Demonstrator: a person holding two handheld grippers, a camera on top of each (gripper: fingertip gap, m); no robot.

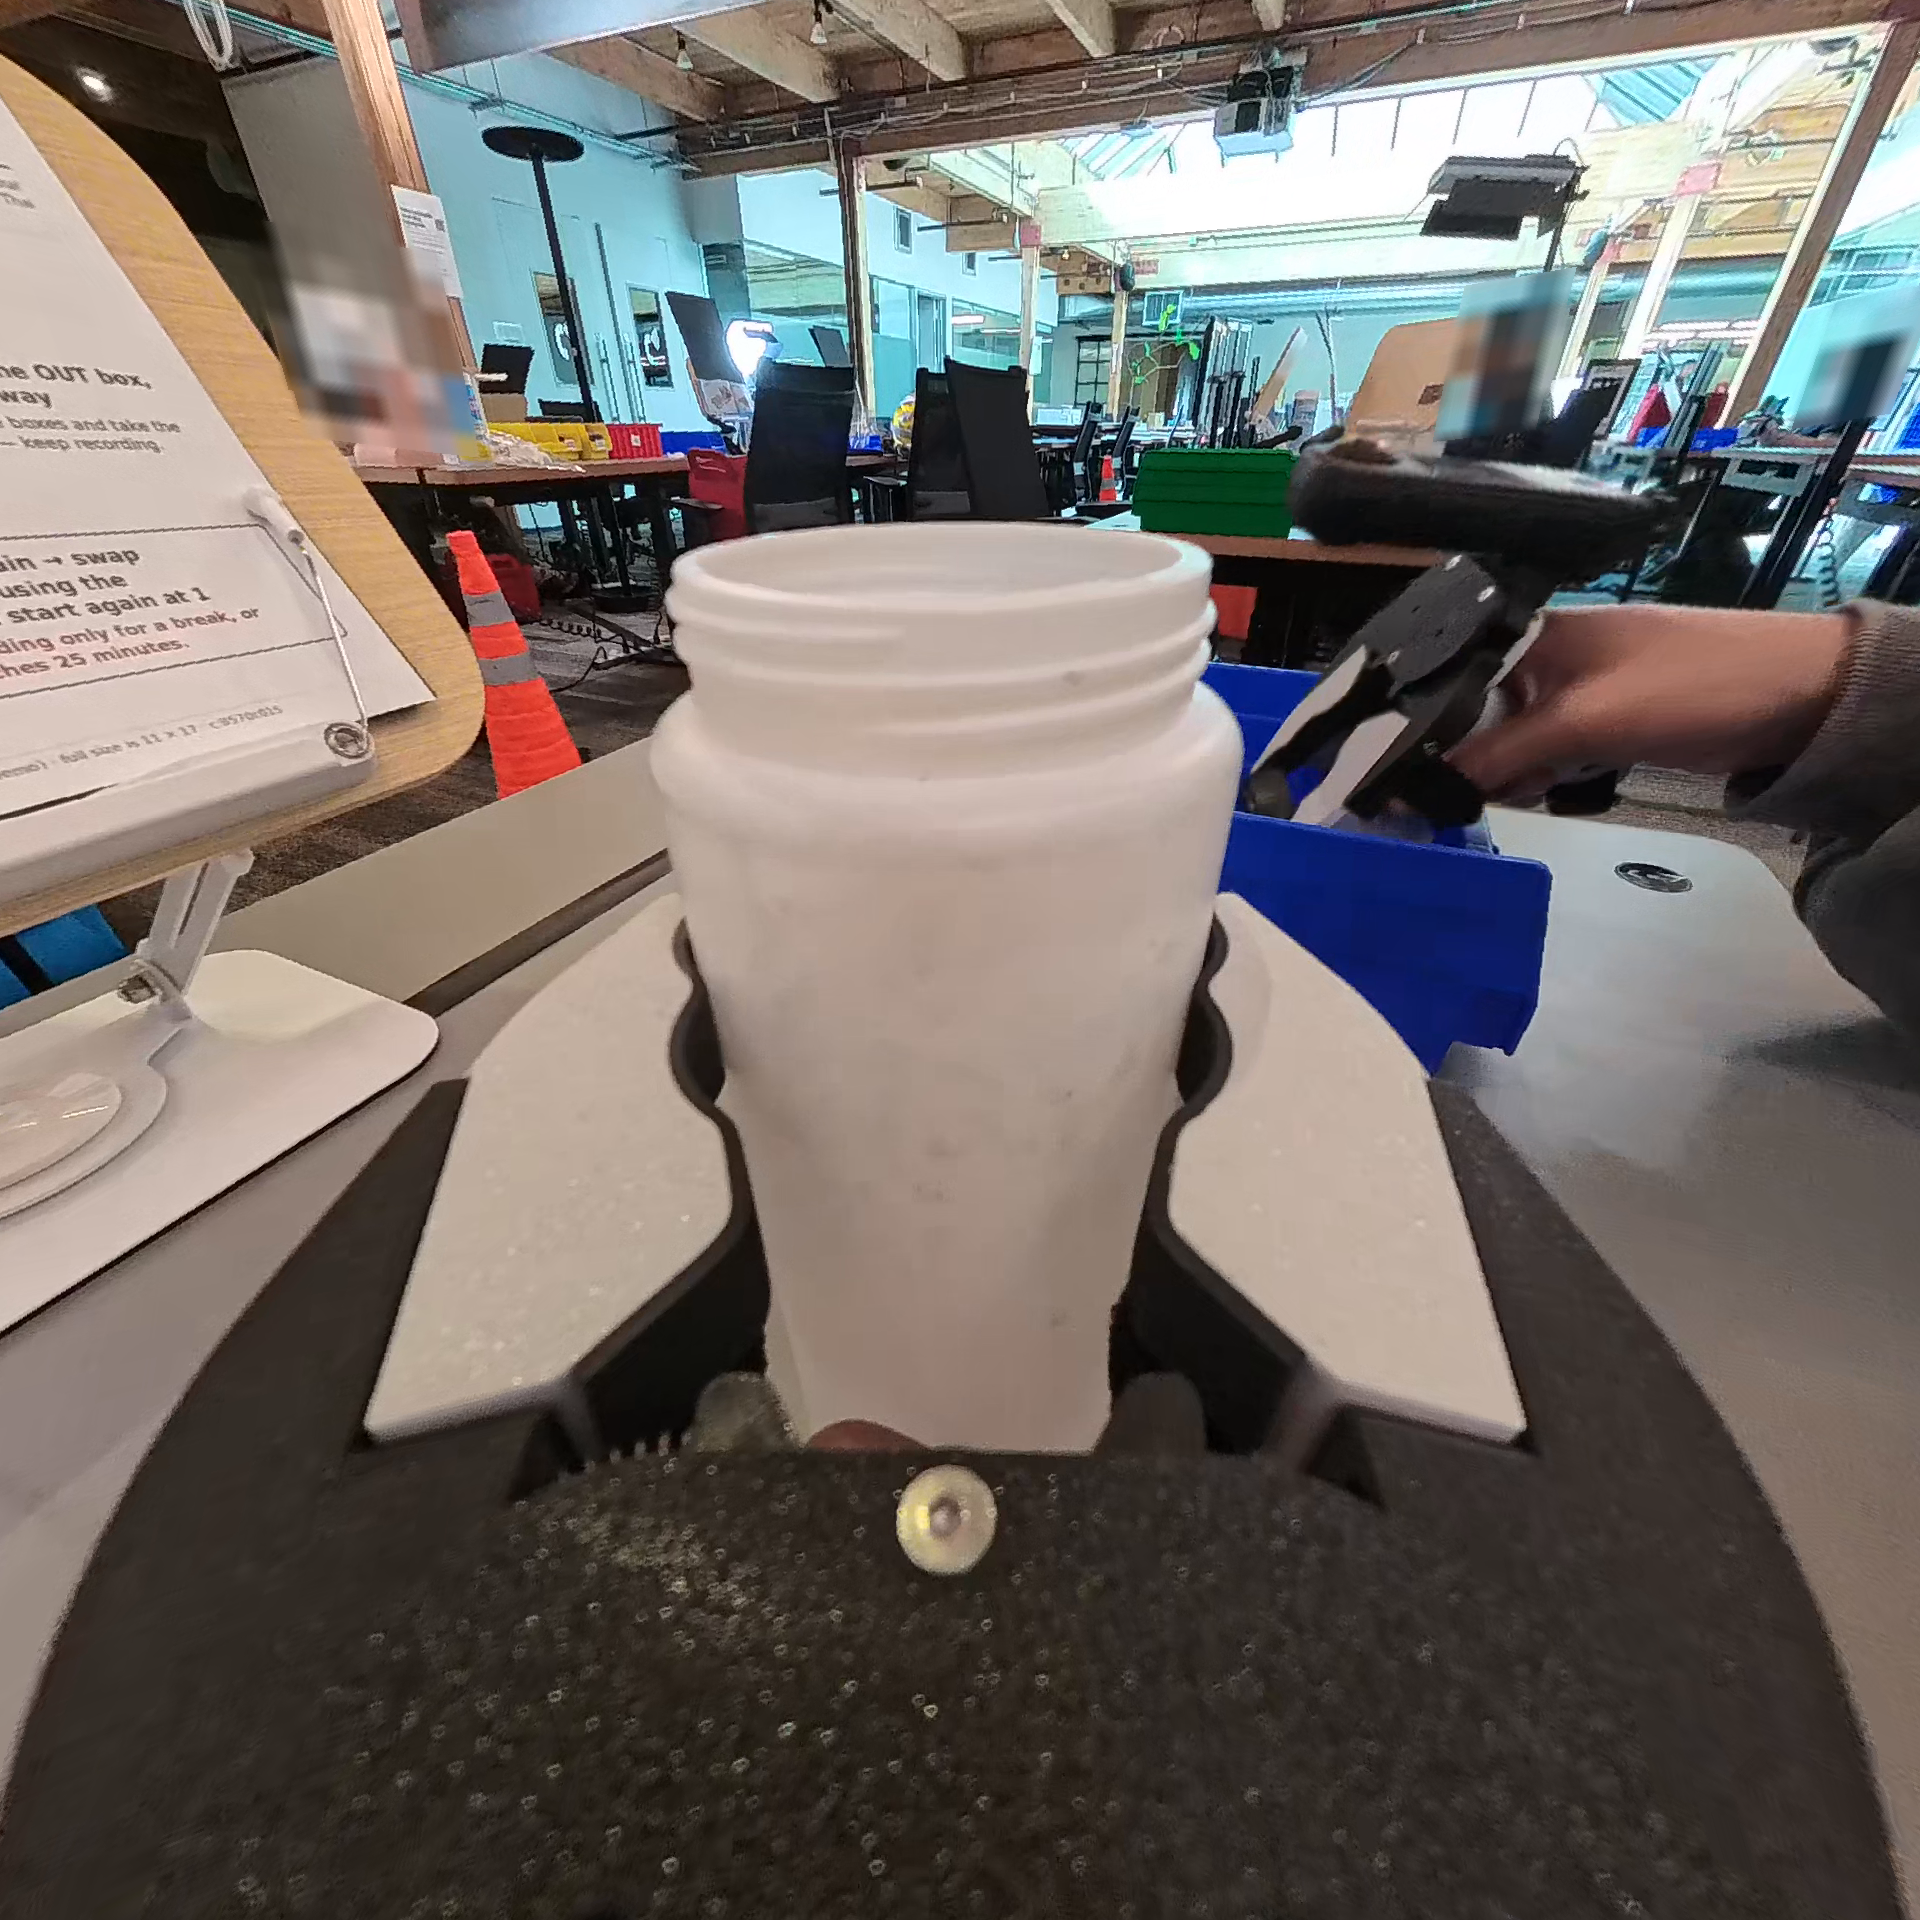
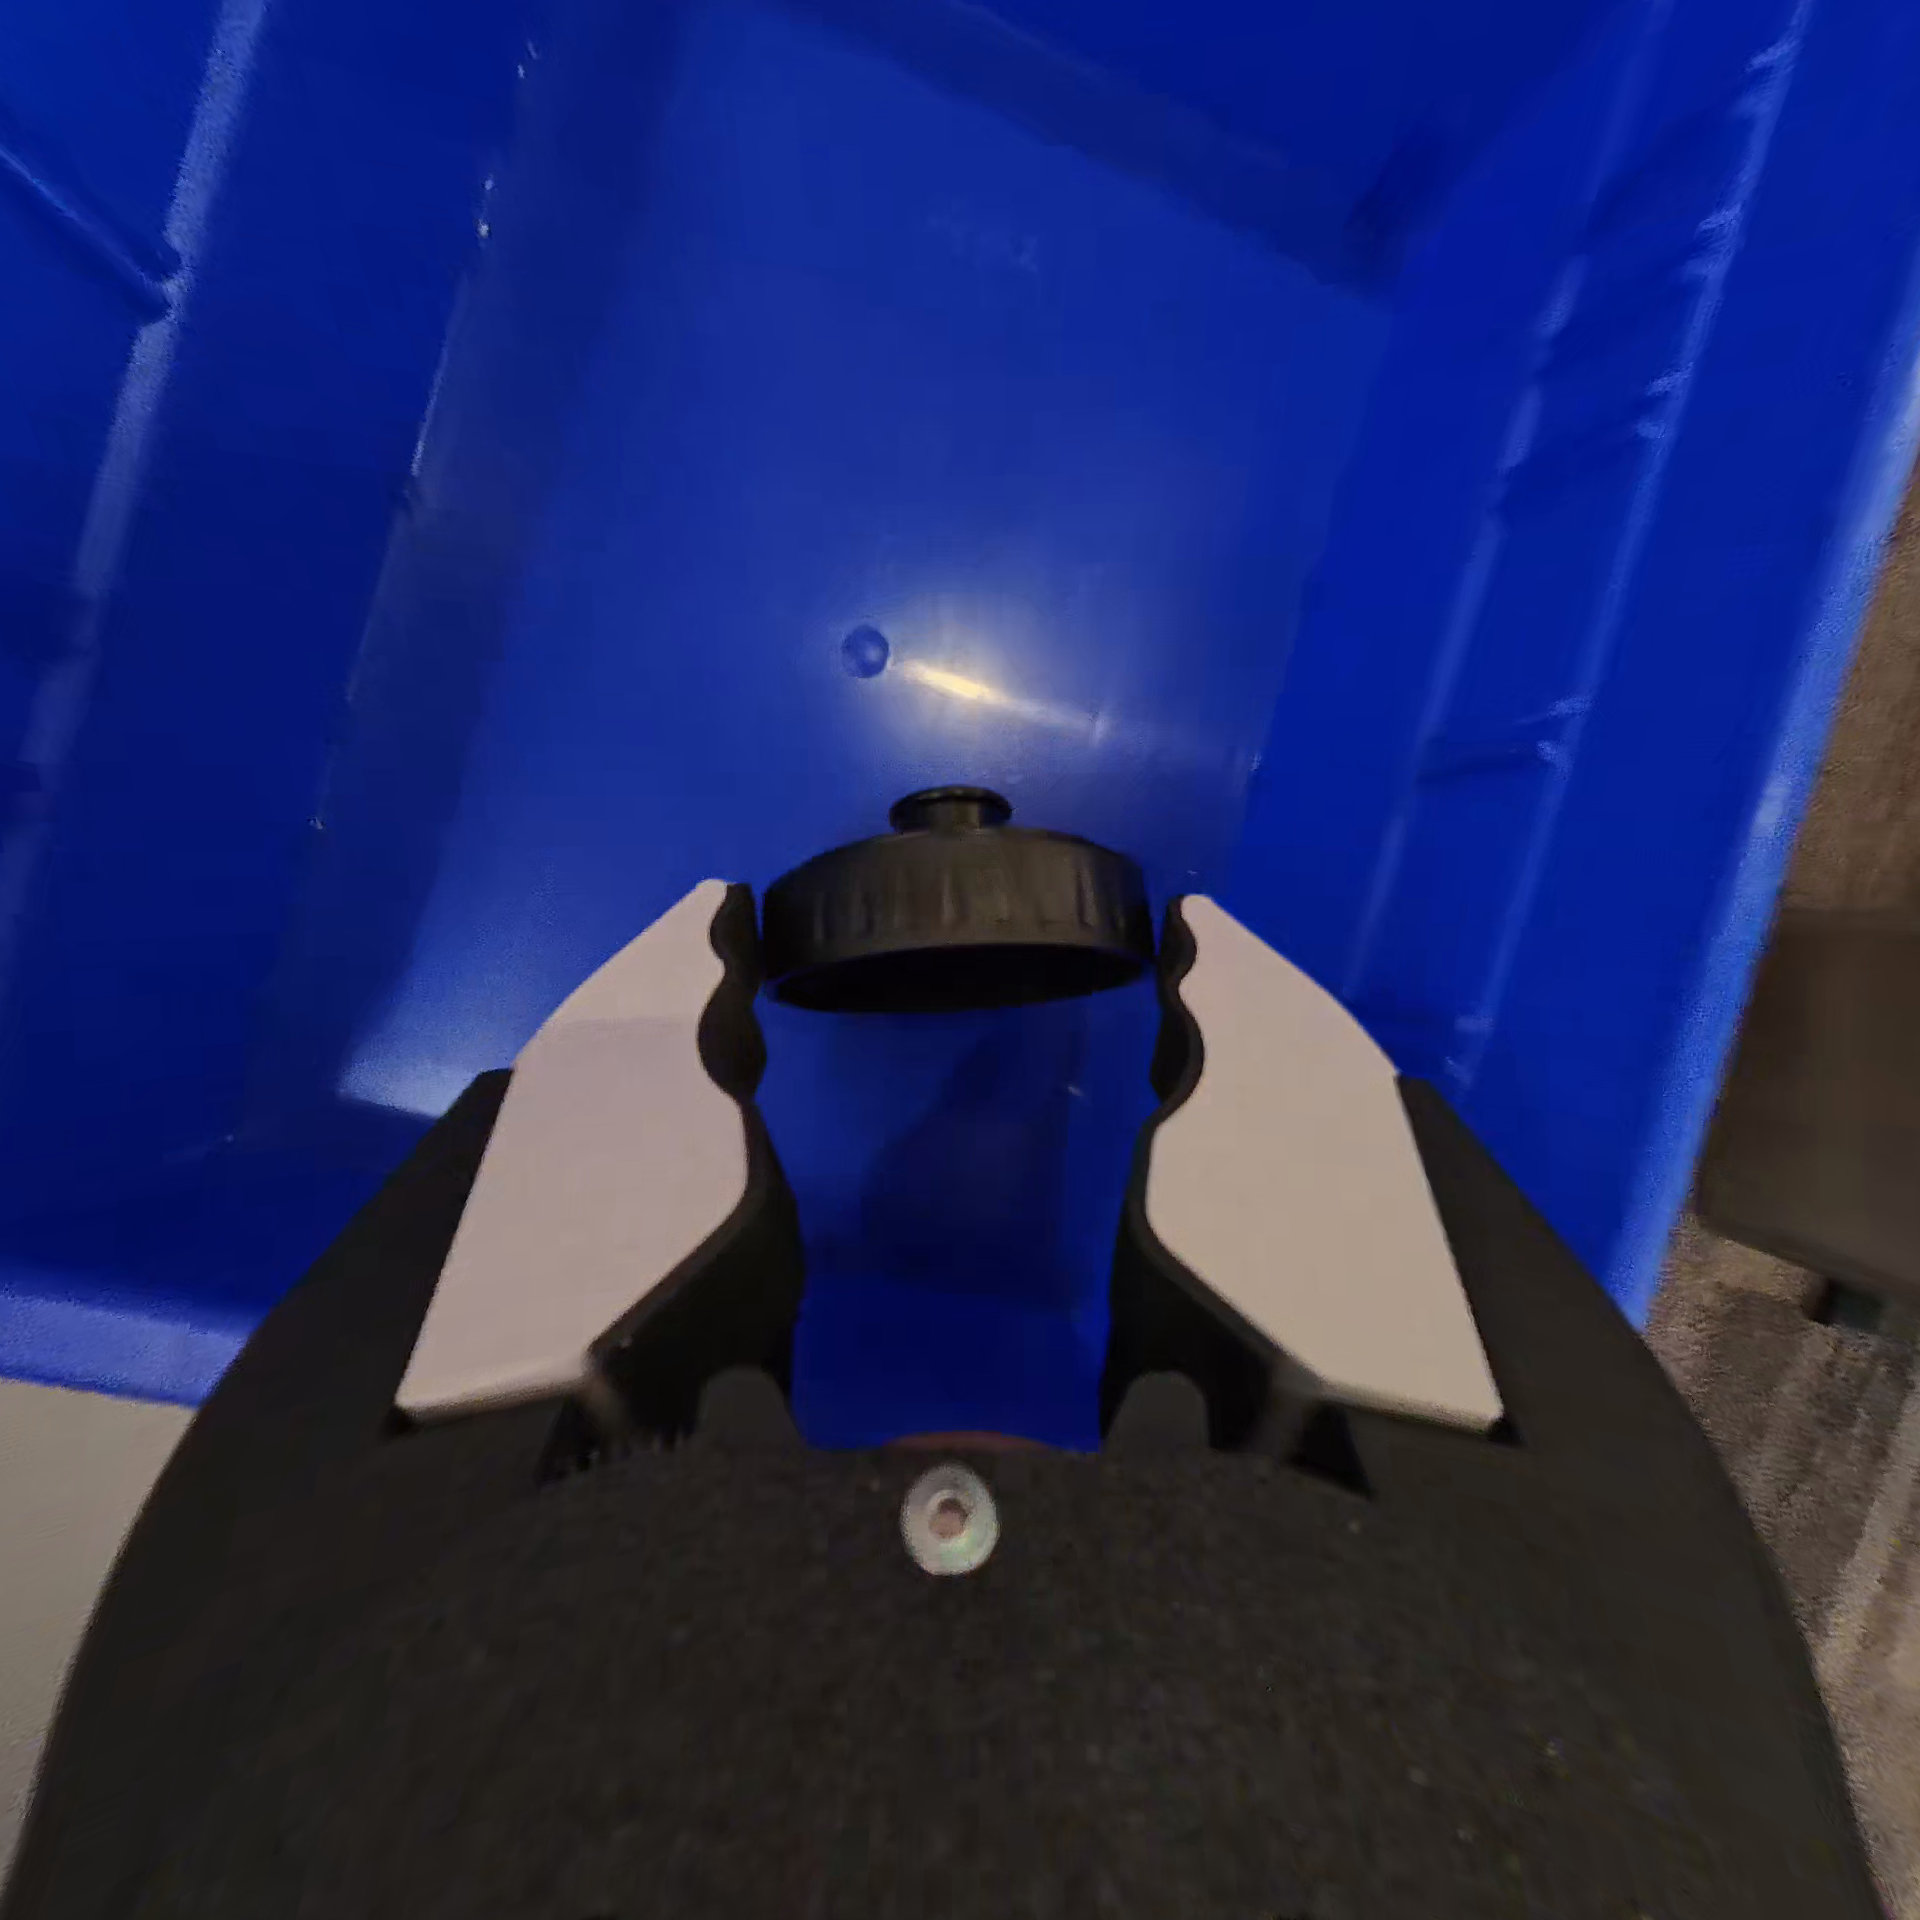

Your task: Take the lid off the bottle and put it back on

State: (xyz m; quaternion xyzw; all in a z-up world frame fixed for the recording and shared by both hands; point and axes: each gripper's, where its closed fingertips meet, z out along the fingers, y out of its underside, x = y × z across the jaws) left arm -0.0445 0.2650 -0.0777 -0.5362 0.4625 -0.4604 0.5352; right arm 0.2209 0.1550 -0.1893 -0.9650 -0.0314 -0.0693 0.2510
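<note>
Left: document stand (image 1: 156,582) at the worktop (image 1: 1662,1174) edge, not in play. Centre: my left gripper (image 1: 951,997) is clamped around the white bottle (image 1: 951,883), upright, threaded neck bare, so the mouth stays presented for recapping. Right: my right gripper (image 2: 951,935) pinches the black lid (image 2: 956,914) by its ribbed rim, spout knob up, underside facing down, poised over the blue bin (image 2: 1039,416) and apart from its floor. In the left wrist view that gripper sits just beside the bottle. Judgement: removal done; the lid needs to come over the neck, level, then thread on.
</note>
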